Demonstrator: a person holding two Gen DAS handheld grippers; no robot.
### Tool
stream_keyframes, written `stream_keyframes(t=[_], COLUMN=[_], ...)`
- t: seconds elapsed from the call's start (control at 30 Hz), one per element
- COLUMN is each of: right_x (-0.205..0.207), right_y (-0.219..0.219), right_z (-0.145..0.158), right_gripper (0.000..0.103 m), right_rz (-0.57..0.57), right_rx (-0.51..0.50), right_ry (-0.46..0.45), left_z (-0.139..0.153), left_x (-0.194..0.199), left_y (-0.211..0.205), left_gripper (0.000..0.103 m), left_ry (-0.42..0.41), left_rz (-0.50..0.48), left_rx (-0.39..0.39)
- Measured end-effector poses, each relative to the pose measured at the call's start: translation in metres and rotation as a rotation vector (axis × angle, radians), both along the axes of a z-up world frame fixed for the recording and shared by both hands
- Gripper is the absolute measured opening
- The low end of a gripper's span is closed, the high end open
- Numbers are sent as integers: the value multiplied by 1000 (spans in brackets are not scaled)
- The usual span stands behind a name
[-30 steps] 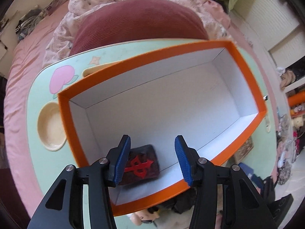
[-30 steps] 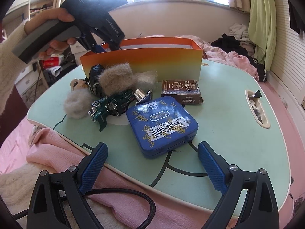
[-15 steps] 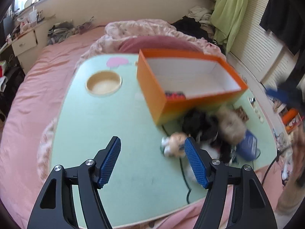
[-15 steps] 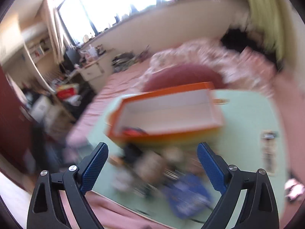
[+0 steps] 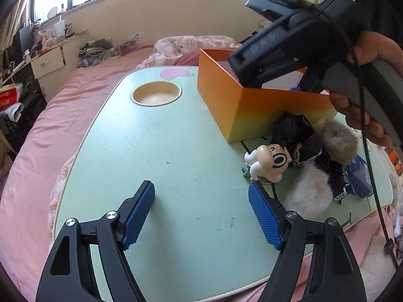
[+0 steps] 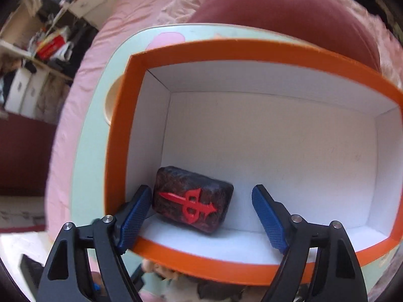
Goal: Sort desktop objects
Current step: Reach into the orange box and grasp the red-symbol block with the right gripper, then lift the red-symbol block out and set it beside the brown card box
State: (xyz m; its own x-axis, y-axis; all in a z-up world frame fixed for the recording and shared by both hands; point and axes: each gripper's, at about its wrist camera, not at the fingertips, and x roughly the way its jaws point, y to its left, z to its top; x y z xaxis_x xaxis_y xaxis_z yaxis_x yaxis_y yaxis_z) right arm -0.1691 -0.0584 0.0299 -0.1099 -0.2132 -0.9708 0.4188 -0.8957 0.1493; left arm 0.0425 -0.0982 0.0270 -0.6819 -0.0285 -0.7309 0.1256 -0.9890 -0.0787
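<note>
An orange box (image 5: pixel 252 110) with a white inside stands on the pale green table (image 5: pixel 151 151). On its floor, near the left corner, lies a dark block with a red sword emblem (image 6: pixel 191 201). My right gripper (image 6: pixel 201 190) hangs over the box, pointing steeply down. Its jaws are closing, apart from each other, and the block lies below them untouched. My left gripper (image 5: pixel 201 188) hovers over bare tabletop with its jaws opening and nothing between them. In the left wrist view a hand (image 5: pixel 365 58) holds the right gripper's black housing (image 5: pixel 289 42) above the box.
Right of the left gripper lies a heap: a white cartoon figure (image 5: pixel 267 163), black cloth (image 5: pixel 294 130), a tan fur ball (image 5: pixel 337 141), a white fur ball (image 5: pixel 309 193) and a blue tin (image 5: pixel 360 176). A round cup recess (image 5: pixel 156 95) sits far left. Pink bedding surrounds the table.
My left gripper has drawn back out of the box, leaving the block inside, and its jaws have widened. My right gripper has swung from the table's front edge to above the box, jaws narrower.
</note>
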Motion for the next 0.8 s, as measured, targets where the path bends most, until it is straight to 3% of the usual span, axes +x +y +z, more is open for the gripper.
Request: stream_keyframes(t=[0.07,0.17,0.3,0.43,0.63,0.7,0.8], right_x=[-5,-15,-24,-21,47,71,87], right_y=[10,22,43,65,109,135,164], right_z=[1,-1,11,39,91,92,79], right_gripper=[61,60,60,60,60,60,60], right_rz=[-70,-99,-144,-175,-136,-134,-145], right_rx=[70,88,-32,-147,-306,-304,-239], right_ry=[70,91,63,133,284,300,294], left_z=[-1,-4,-5,-4,-3,-3,4], left_x=[2,0,-2,-1,-1,0,-3], left_y=[1,1,-1,-3,-3,-3,-5], left_gripper=[78,78,78,78,78,78,78], left_ry=[3,6,11,13,9,10,15], left_rz=[1,-1,0,0,5,1,-17], left_rx=[-4,-9,-10,5,13,28,112])
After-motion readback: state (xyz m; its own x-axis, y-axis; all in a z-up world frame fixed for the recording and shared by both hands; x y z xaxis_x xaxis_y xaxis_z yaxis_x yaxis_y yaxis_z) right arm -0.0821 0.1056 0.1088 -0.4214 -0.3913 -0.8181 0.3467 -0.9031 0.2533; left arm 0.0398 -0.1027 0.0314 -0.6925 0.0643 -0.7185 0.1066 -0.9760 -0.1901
